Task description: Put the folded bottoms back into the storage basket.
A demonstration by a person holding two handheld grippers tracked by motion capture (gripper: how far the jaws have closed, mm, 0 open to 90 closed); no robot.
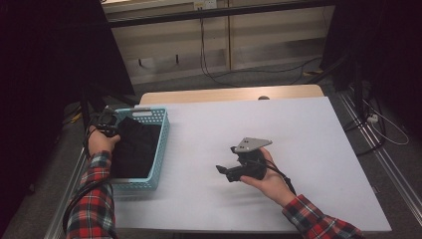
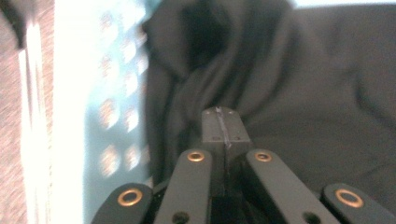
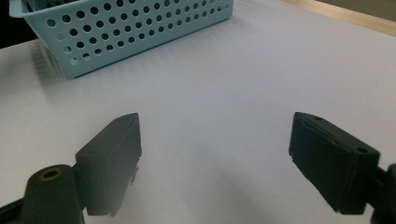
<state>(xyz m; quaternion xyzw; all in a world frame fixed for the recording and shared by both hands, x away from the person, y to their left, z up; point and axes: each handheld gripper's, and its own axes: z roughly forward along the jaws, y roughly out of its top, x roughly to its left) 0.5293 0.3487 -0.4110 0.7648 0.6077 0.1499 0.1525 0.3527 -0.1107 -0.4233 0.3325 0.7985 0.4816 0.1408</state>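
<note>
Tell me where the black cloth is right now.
In the high view the black cloth lies inside the light blue basket at the table's left edge, with the shut left gripper at its left side.

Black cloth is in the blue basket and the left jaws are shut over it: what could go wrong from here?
1. The left gripper has its jaws shut above the black cloth; whether it pinches a fold is unclear, so a lift may come up empty.
2. The perforated light-blue plastic basket sits near the white table's left edge; a tug might drag it off.
</note>
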